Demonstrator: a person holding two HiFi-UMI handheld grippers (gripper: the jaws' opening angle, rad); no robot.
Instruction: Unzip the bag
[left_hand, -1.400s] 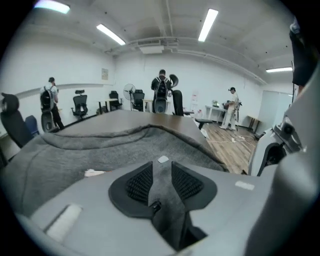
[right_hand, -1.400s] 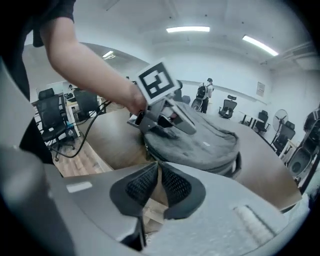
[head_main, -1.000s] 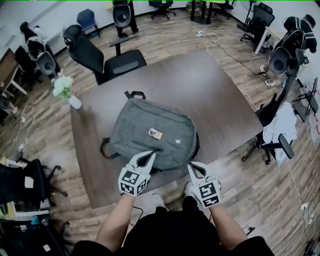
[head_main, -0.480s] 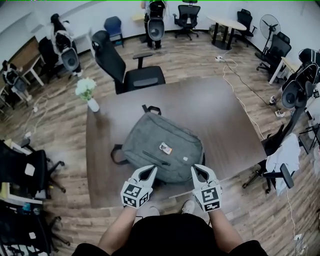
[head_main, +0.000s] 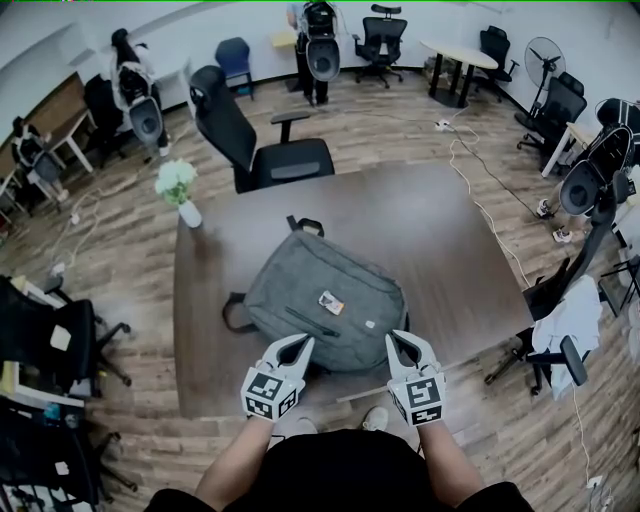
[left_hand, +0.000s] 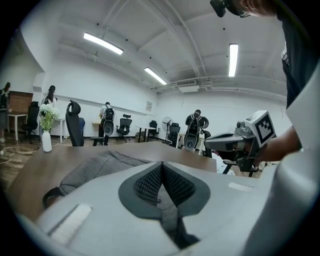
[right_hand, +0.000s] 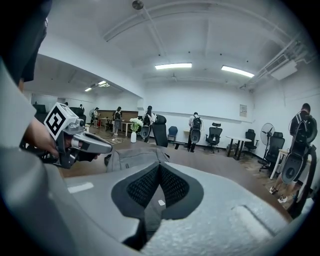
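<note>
Just ahead of both tongs, the grey bag (head_main: 310, 293) is seen flat on the table (head_main: 440, 250) in the head view. In the left gripper view the left tongs (left_hand: 161, 164) are pressed together, empty; in the right gripper view, so are the right tongs (right_hand: 159, 164).

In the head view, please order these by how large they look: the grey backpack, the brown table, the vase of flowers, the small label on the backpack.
1. brown table
2. grey backpack
3. vase of flowers
4. small label
No two look alike; nearness does not change the order.
</note>
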